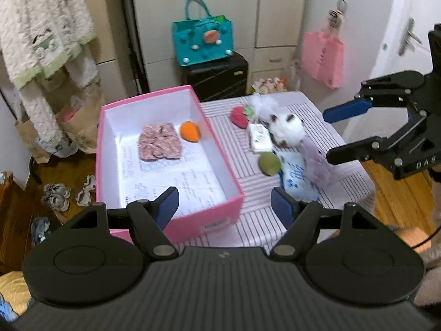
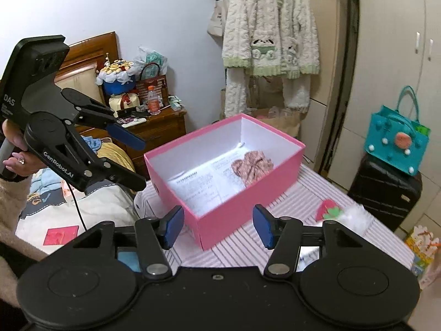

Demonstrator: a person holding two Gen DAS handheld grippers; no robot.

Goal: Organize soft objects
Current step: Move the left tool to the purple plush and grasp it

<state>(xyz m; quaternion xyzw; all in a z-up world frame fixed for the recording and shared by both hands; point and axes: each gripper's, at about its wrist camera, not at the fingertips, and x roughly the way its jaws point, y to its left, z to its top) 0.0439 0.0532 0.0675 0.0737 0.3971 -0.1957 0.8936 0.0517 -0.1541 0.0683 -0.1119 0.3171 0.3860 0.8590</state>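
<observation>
A pink box [image 1: 220,151] [image 2: 248,209] stands on the striped table and holds a pink patterned cloth [image 1: 160,145] [image 2: 252,167] and an orange soft toy [image 1: 190,131]. Right of the box lie a red strawberry toy [image 1: 240,115] [image 2: 326,209], a white fluffy plush [image 1: 285,128], a tissue pack [image 1: 259,138], a green ball [image 1: 268,164], a blue-white pack [image 1: 296,178] and a lilac piece [image 1: 317,165]. My left gripper [image 1: 224,207] [image 2: 137,162] is open and empty above the box's near end. My right gripper [image 2: 217,224] [image 1: 328,135] is open and empty, above the table's right edge.
A teal bag [image 1: 204,41] sits on a black suitcase [image 1: 220,77] behind the table. A fleece robe [image 2: 270,33] hangs left of the wardrobe. A bed [image 2: 69,207] and a cluttered nightstand [image 2: 160,129] lie beyond the box. Slippers [image 1: 66,193] lie on the floor.
</observation>
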